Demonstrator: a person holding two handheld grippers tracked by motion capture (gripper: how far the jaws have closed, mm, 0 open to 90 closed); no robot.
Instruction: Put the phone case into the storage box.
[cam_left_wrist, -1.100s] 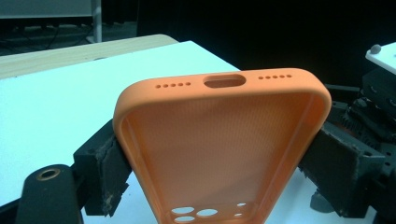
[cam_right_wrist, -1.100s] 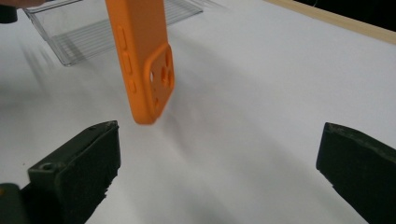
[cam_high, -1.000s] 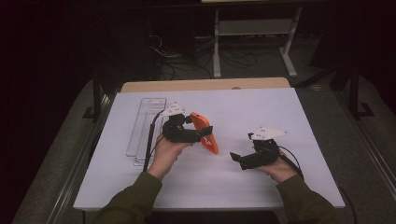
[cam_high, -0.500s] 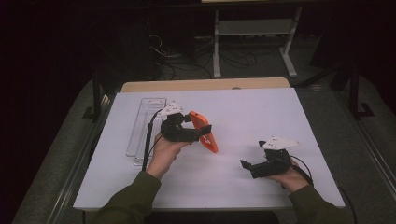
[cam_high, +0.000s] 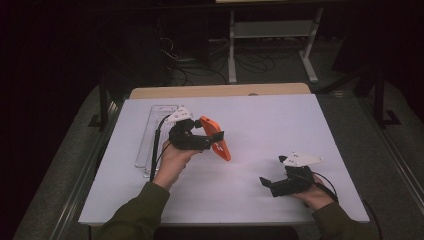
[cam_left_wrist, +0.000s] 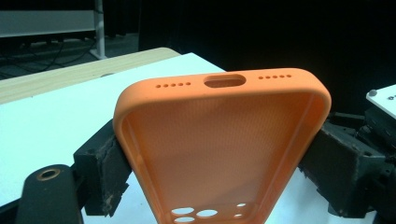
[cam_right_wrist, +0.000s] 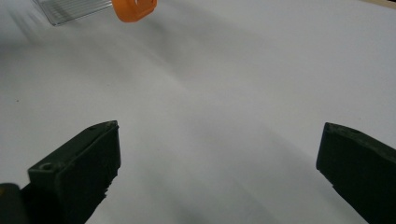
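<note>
While clamped in left hand-held gripper (cam_left_wrist: 219, 154), orange phone case (cam_left_wrist: 219, 140), right hand-held gripper (cam_right_wrist: 219, 158) wide, apart.

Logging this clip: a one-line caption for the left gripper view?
Left gripper's jaws clamp an orange phone case by its sides, port end up, above the white table.

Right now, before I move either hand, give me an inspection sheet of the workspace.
Surface: white table top, bare around the grippers.
Job's things: orange phone case, open side toward the left gripper's camera, held off the table.
Clutter: clear plastic tray at the left edge.
Grippers: left gripper shut on the case's sides; right gripper open, empty, low over the table.
Cables: one trails from each gripper; a loose tangle on the floor beyond.
Surroundings: dark room, metal stand behind the table.
</note>
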